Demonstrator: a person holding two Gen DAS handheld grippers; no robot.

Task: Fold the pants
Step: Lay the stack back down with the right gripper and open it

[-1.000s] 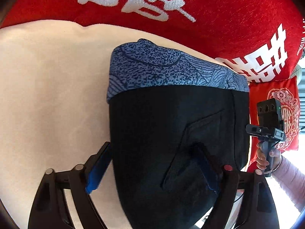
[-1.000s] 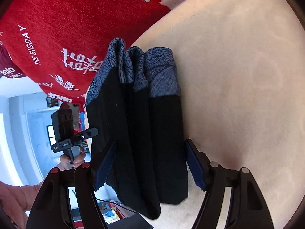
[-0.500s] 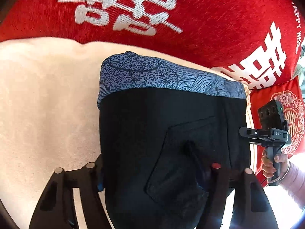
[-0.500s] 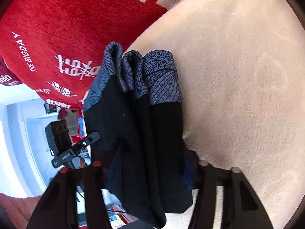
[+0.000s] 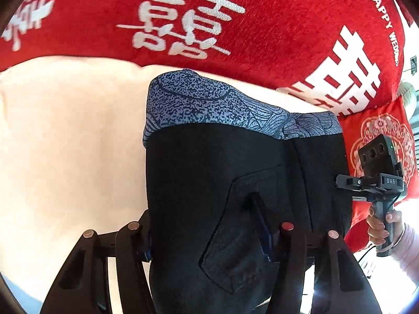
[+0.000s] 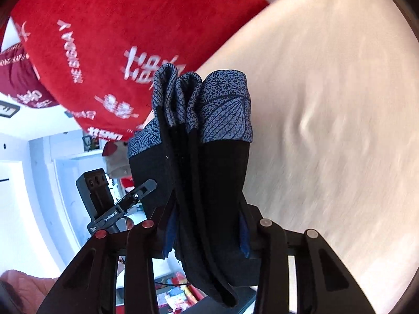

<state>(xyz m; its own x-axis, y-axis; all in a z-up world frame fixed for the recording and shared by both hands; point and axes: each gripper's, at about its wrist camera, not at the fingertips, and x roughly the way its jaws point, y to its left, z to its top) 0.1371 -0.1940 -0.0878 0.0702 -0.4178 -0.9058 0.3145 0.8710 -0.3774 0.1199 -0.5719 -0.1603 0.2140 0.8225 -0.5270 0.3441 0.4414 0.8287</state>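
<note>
already well along, i have the pants (image 5: 235,183) folded into a thick bundle low in the frame over the cream bed (image 5: 65,144), my left claw (image 5: 209,235) and right claw (image 6: 207,233) both closing on its near edge, only setting down left.

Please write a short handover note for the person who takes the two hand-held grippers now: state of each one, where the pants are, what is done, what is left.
Left hand-held gripper: jaws closing, pads pressing the black folded pants near the pocket.
Right hand-held gripper: jaws closing, gripping the same bundle edge-on, where the layers show.
Pants: folded into several layers, blue patterned waistband at the far end, above the beige surface, red blanket behind.
Done: folding appears finished.
Left: probably set the bundle down flat, then release both.
</note>
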